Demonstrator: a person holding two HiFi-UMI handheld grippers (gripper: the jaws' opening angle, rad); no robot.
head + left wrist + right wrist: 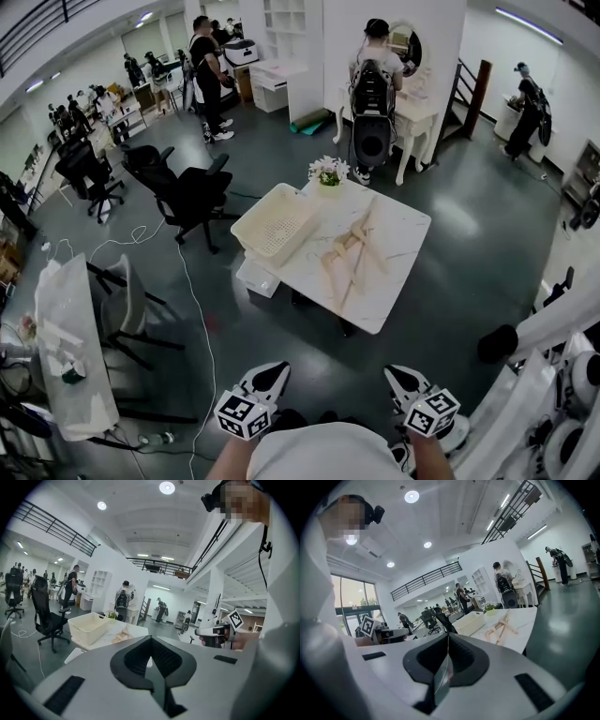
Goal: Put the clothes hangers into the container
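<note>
**A:** Where were the hangers just then?

**B:** The pale wooden clothes hangers (354, 253) lay in a loose pile on the white marble-topped table (403, 234), near its middle. All of them were on the tabletop, outside the container.

**A:** And the container?

**B:** The cream perforated plastic basket (277, 225) sat at the table's left corner in the head view, just beside the pile. A small pot of white flowers (328, 172) stood at the far corner behind it.

**A:** What about the claws?

**B:** The left gripper (272, 374) and the right gripper (401, 378) were both low in the head view. They were close to the person's body and well apart from the table, with dark glossy floor (309, 347) between. Each pointed toward the table.

**A:** Wide or narrow?

**B:** Neither was wide. In the left gripper view the two black jaws met along a thin seam with nothing between them. The right gripper view showed the same: jaws pressed together and empty.

**A:** Anything else nearby?

**B:** A black office chair (192, 197) stood left of the table. A person in dark clothes (208, 80) stood farther back.
</note>
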